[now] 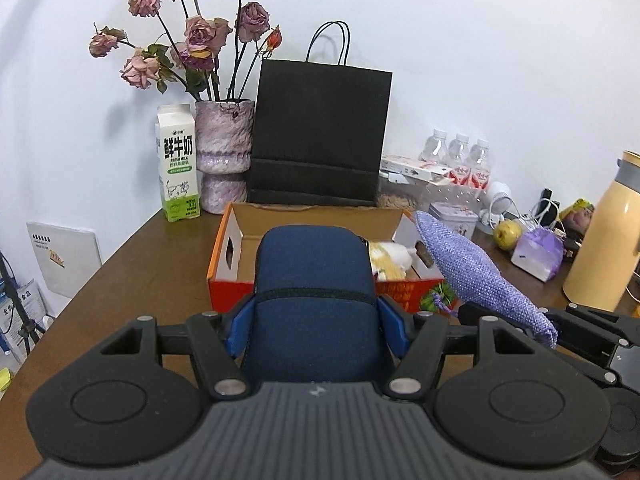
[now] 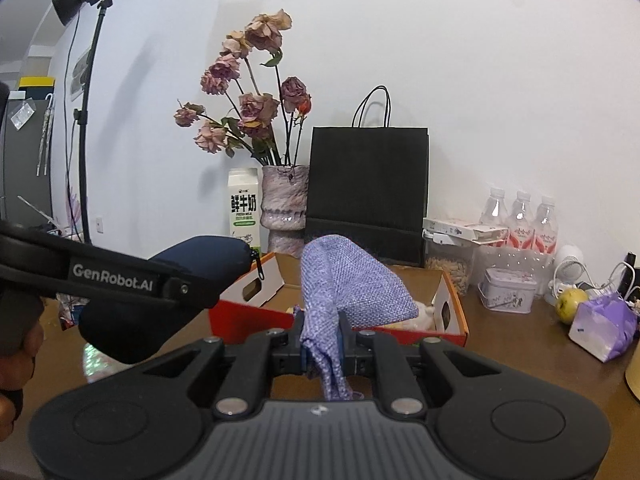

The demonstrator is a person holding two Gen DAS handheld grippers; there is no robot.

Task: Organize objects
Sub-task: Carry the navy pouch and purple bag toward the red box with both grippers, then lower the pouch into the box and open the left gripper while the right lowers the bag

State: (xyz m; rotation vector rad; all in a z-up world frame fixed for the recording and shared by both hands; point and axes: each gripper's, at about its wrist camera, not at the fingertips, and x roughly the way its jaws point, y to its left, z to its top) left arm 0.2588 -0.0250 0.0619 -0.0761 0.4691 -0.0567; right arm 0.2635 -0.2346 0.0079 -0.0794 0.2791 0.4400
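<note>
Two soft pouches held above an open orange cardboard box (image 1: 224, 248) on the brown wooden table (image 1: 132, 280).

A navy-blue zipped fabric case (image 1: 314, 300) is clamped between the jaws of the left gripper (image 1: 316, 320). A lilac woven drawstring pouch (image 2: 340, 288) is pinched at its neck by the narrowly closed jaws of the right gripper (image 2: 322, 346), just beside the case and before the box.

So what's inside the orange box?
Inside the orange box, a white and yellow soft-looking thing shows. The navy pouch in the left gripper hides the rest.
</note>
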